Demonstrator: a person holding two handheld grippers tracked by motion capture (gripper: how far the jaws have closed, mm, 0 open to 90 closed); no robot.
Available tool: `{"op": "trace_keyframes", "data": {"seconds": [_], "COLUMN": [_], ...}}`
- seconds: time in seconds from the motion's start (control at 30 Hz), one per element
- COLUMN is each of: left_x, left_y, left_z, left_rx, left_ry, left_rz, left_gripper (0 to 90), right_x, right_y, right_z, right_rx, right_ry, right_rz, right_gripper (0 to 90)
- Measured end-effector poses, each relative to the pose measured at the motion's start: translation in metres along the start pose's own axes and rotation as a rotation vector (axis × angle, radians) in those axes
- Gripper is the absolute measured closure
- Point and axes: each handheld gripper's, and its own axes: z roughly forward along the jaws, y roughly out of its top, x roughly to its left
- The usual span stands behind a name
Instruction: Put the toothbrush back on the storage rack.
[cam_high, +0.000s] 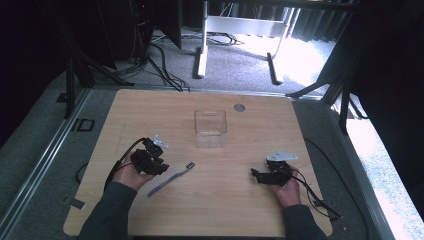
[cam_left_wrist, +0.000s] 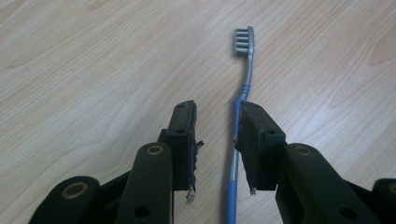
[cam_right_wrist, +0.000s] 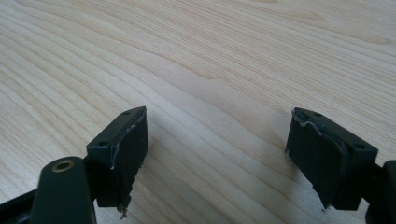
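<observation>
My left claw (cam_left_wrist: 215, 122) straddles the toothbrush (cam_left_wrist: 243, 84) handle, jaws parted with the right pad just beside it, nothing clenched. The toothbrush lies flat on the tabletop (cam_high: 240, 200), near the clear box (cam_high: 210, 129). My right claw (cam_right_wrist: 217, 140) rests wide apart, released, over bare wood.

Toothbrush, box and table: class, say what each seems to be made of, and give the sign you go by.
Toothbrush: likely plastic, a smooth blue and grey handle with pale bristles in neat tufts. Box: clear plastic by the look, though glass is possible; the table shows through its walls. Table: wood or a wood-look laminate, light, matt, with long grain lines.
</observation>
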Motion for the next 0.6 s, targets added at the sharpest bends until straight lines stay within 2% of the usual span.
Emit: {"op": "trace_keyframes", "data": {"seconds": [0.27, 0.6], "left_x": [-0.003, -0.004], "left_y": [0.007, 0.014], "left_z": [0.003, 0.01], "left_rx": [0.022, 0.077], "left_ry": [-0.018, -0.035], "left_rz": [0.016, 0.036], "left_gripper": [67.0, 69.2], "right_x": [0.0, 0.0], "right_y": [0.0, 0.0], "right_z": [0.0, 0.0], "right_rx": [0.0, 0.0], "right_ry": [0.0, 0.0], "right_rz": [0.0, 0.0], "right_gripper": [20.5, 20.5]}}
